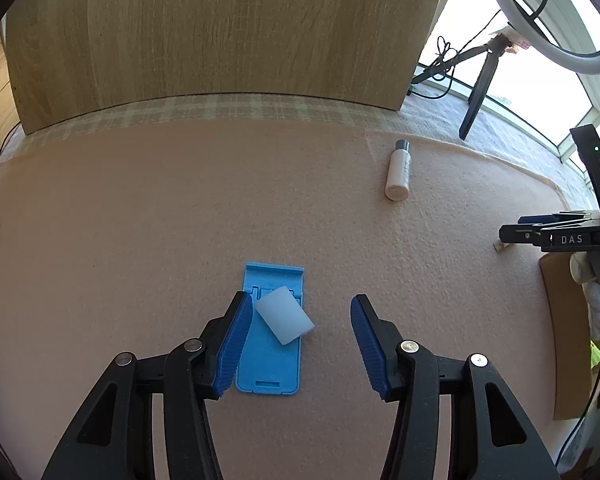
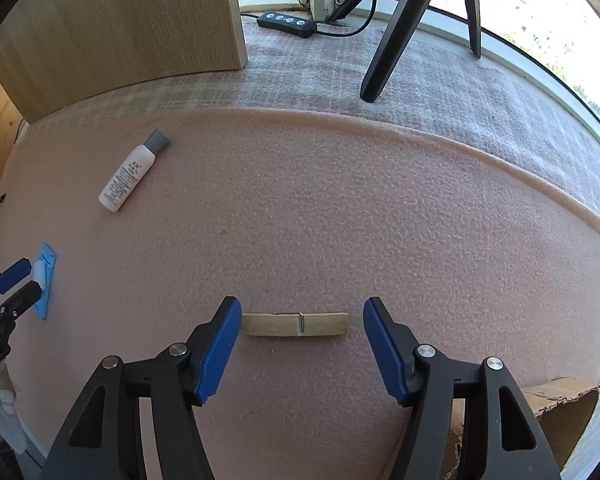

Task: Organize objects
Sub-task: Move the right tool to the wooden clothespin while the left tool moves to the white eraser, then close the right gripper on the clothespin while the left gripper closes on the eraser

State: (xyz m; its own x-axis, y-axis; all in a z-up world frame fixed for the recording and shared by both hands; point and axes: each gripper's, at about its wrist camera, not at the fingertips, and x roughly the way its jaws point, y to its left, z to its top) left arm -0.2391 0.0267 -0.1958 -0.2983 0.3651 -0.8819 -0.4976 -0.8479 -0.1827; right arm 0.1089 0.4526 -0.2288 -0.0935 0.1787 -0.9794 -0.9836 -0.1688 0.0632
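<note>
Pink felt mat (image 2: 320, 208) fills both frames; its raised far edge arcs across upper right, with checked cloth (image 2: 300, 76) and a wooden panel (image 1: 220, 28) beyond. Open mat between objects. White bottle (image 2: 130, 172) lies upper left, grey cap pointing up-right. Blue stand (image 1: 270, 344) lies flat, long axis vertical in frame; a white block (image 1: 286, 314), possibly an eraser, rests tilted on it. Clothespin (image 2: 294, 325) lies horizontal. Left gripper (image 1: 300, 344) spread wide; right gripper (image 2: 300, 348) wide, straddling the clothespin.

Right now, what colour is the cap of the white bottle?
Grey. The cap of the white bottle shows best in the right wrist view.
</note>
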